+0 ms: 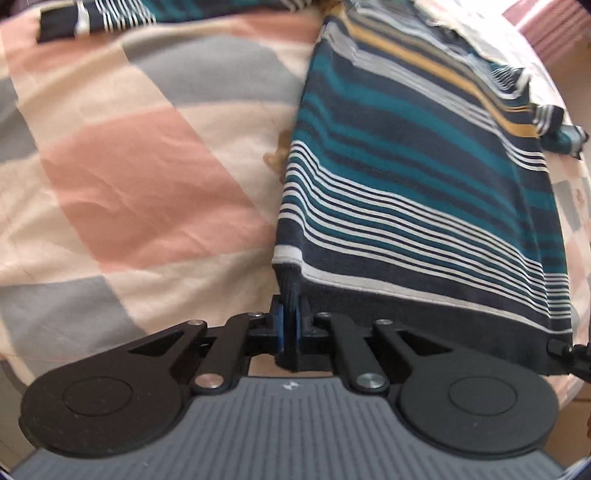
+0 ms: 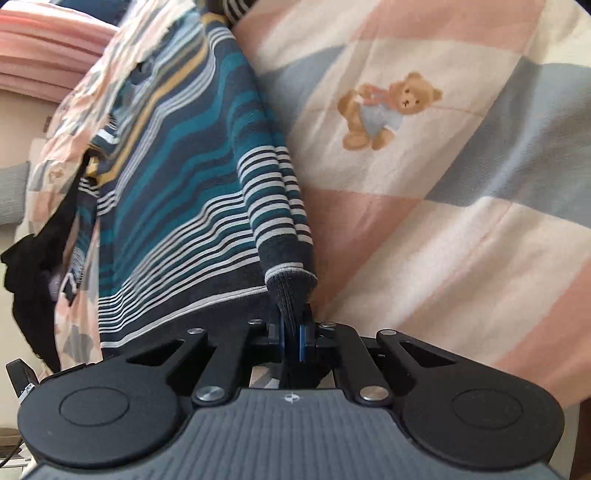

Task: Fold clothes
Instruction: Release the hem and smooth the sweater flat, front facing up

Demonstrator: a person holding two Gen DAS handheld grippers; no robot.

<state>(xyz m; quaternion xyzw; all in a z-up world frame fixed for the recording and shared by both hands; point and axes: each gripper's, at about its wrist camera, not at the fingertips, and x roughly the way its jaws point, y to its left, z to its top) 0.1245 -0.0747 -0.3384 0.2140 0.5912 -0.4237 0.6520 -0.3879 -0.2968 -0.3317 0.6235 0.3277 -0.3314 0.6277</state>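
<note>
A striped sweater (image 1: pixel 424 177) in navy, teal, white and a yellow band lies stretched over the bed. My left gripper (image 1: pixel 290 325) is shut on the dark ribbed hem at the sweater's near left corner. In the right wrist view the same sweater (image 2: pixel 177 192) runs away to the upper left, and my right gripper (image 2: pixel 293 334) is shut on the dark ribbed cuff of a striped sleeve (image 2: pixel 280 206) folded along the sweater's right edge. The hem hangs taut between the two grippers.
The bed is covered by a quilt (image 1: pixel 129 177) of pink, grey and cream patches, with a teddy bear print (image 2: pixel 384 110). Another striped garment (image 1: pixel 99 16) lies at the far end. A black cloth (image 2: pixel 33 258) hangs at the left, near pink folded bedding (image 2: pixel 40 48).
</note>
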